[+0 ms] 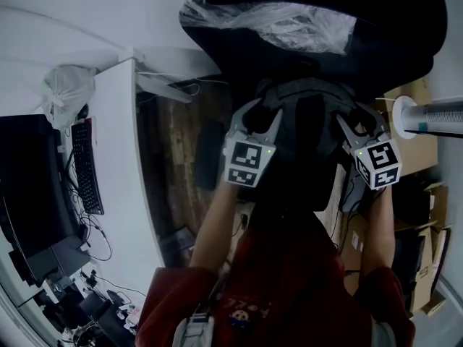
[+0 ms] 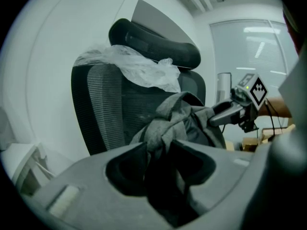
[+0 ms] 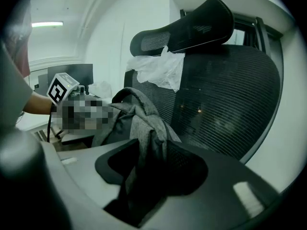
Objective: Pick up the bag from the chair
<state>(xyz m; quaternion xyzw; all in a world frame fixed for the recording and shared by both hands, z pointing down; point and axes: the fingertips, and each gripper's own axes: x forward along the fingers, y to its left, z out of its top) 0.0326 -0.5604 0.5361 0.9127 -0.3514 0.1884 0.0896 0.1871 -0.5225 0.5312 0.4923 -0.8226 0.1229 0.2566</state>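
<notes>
Left gripper [image 2: 160, 150] and right gripper [image 3: 144, 152] grip the bag [image 1: 304, 132] before the chair [image 3: 225, 104].
Each gripper's jaws are closed tight on a fold of grey fabric. The bag hangs between them, just in front of the chair's black mesh back. Farther off, a clear plastic sheet [image 1: 289, 20] drapes over the chair's top.
</notes>
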